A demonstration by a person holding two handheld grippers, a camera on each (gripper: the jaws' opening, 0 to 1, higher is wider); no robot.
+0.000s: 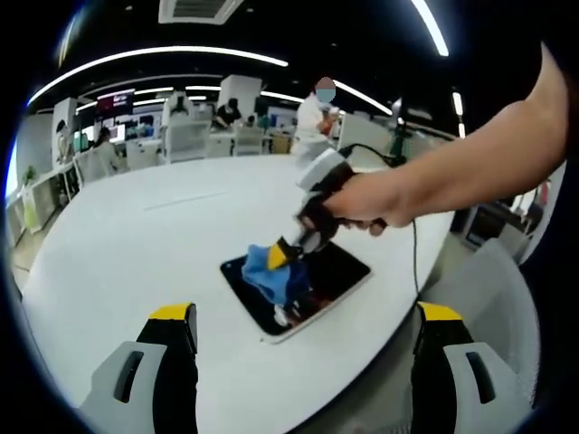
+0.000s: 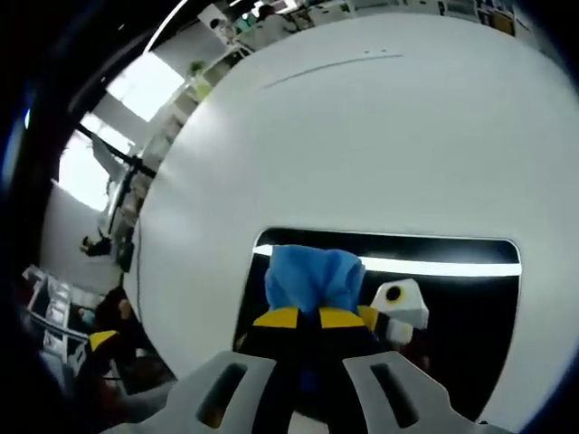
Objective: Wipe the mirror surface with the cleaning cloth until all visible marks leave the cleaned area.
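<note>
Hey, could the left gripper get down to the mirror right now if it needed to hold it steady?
Probably yes. The left gripper is open and hangs back from the mirror with bare white table between them. The right gripper presses the blue cloth on the mirror's middle, but its near edge looks free.

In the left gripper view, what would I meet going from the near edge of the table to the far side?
The left gripper's own yellow-tipped jaws, open, nearest → rectangular dark mirror lying flat on the round white table → bare tabletop → office desks with people beyond.
</note>
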